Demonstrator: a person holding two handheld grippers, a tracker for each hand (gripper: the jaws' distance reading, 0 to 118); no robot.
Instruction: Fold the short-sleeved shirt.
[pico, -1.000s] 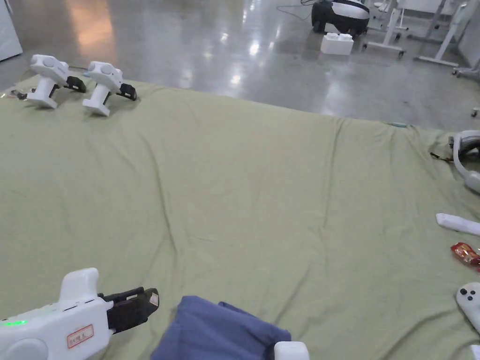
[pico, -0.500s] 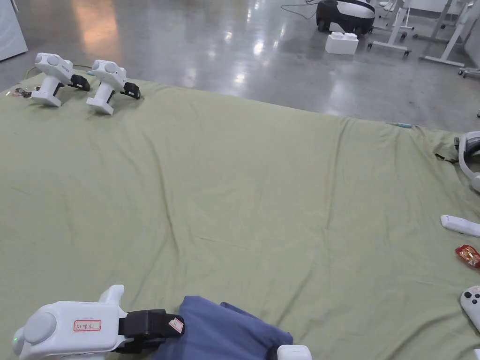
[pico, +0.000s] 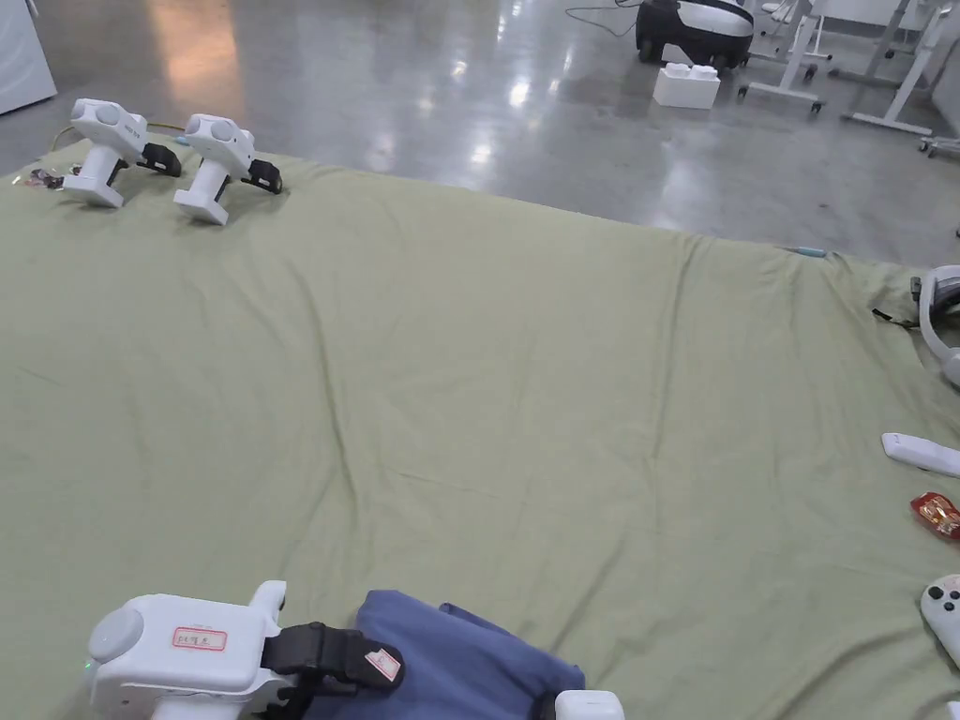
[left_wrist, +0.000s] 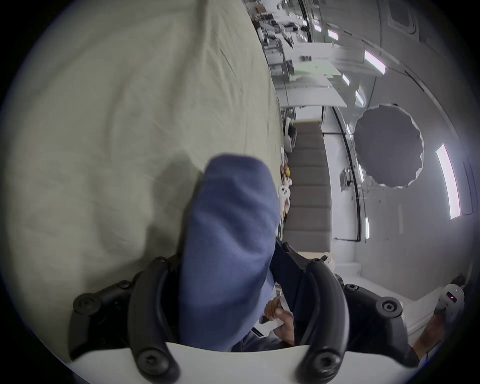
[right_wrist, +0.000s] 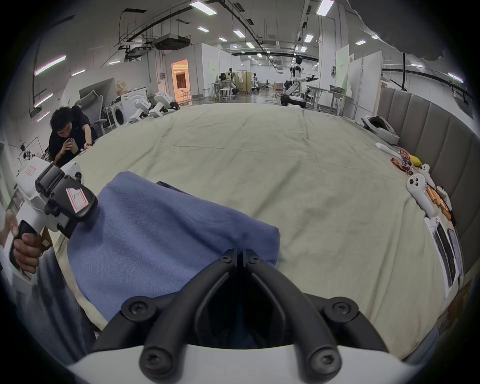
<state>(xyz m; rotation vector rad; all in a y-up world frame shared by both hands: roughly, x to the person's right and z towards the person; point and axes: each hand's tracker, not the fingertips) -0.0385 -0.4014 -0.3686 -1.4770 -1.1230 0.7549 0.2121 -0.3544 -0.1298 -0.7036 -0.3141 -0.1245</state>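
My right tongs (right_wrist: 240, 256) sit low in the middle of the right gripper view, jaws pressed together with an edge of the blue shirt (right_wrist: 166, 233) pinched at their tips. I judge this grip pins one side of the bundle while the other hand takes hold.

My left tongs (left_wrist: 233, 291) fill the bottom of the left gripper view. Their jaws stand spread, one on each side of a thick roll of the shirt (left_wrist: 228, 233), and I cannot see either jaw pressing it. In the head view the left tongs (pico: 352, 661) lie at the lower left, tips at the shirt's edge. I take it they are placed around the cloth ready to close.

The shirt (pico: 450, 656) lies bunched at the bottom centre of the head view, on the near edge of a bed spread with a green sheet (pico: 487, 394). It looks partly gathered, not neatly folded.

A red-bordered label (pico: 199, 639) on the left gripper body carries small handwriting I cannot read.

Two spare grippers (pico: 159, 159) stand at the upper left. A controller (pico: 942, 609) and a red packet (pico: 936, 514) lie along the right edge.
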